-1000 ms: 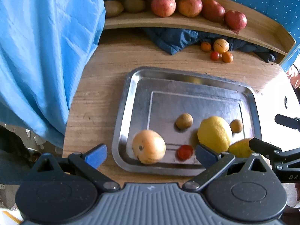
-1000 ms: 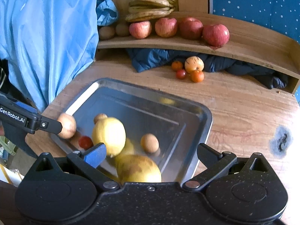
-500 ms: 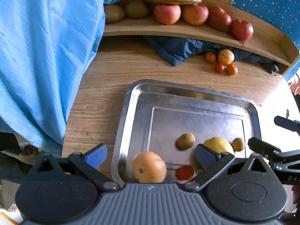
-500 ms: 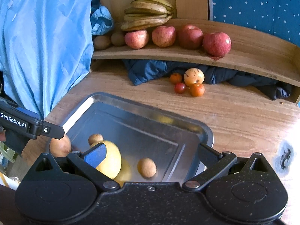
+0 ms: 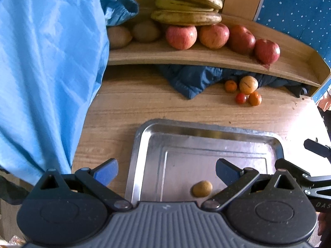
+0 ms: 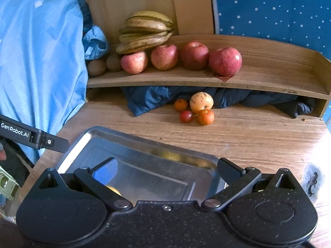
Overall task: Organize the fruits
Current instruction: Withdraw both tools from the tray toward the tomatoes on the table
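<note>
A metal tray (image 5: 206,132) lies on the wooden table, also in the right wrist view (image 6: 144,142). A small brown fruit (image 5: 202,188) sits in it near my left gripper (image 5: 165,170), which is open and empty above the tray's near edge. My right gripper (image 6: 166,168) is open and empty over the tray; a bit of yellow fruit (image 6: 113,189) shows behind its left finger. Four red apples (image 5: 214,35) and bananas (image 5: 187,10) rest on the wooden shelf (image 5: 206,59).
Small orange and red fruits (image 5: 245,90) with one pale yellow fruit (image 6: 201,102) lie on the table below the shelf, by a dark blue cloth (image 5: 192,78). A light blue sheet (image 5: 45,72) hangs at the left. Two brown fruits (image 5: 132,34) sit at the shelf's left end.
Both grippers have pulled back and up from the tray. The orange fruit, lemon and red fruit have dropped out of sight below the gripper bodies. More of the shelf shows.
</note>
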A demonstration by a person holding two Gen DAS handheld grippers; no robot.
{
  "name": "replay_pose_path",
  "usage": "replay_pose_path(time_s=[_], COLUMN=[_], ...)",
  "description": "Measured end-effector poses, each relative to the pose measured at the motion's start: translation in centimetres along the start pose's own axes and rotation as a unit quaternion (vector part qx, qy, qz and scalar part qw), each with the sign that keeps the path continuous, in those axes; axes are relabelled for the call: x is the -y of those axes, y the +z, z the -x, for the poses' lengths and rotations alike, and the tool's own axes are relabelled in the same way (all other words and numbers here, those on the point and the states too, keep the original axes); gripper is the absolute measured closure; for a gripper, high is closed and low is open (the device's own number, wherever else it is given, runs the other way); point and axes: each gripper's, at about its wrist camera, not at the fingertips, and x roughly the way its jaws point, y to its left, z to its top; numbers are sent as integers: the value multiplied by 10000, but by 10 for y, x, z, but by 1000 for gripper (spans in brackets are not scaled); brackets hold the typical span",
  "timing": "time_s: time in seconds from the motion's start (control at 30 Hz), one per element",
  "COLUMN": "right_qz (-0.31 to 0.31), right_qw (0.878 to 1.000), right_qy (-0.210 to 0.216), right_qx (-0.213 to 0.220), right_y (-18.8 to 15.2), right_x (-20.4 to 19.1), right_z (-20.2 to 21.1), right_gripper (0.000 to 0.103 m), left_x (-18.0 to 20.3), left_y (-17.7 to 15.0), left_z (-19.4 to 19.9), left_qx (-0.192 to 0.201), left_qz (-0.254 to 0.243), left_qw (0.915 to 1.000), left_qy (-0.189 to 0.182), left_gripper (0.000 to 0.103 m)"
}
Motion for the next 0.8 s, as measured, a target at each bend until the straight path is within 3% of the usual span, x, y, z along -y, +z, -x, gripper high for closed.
replay_pose_path(time_s=[0.3,0.8], right_qz=[-159,-116], right_qw=[9994,9971], right_qy=[-301,-743], right_qx=[113,-104], right_y=[6,16], right_x=[7,14], right_z=[1,-17], right_gripper=[1,1], left_x=[4,23], left_y=[17,52], left_z=[-13,-54], left_qx=[28,-71], left_qz=[-21,-106], left_qw=[9998,9982], left_qy=[-173,-582], left_gripper=[1,1])
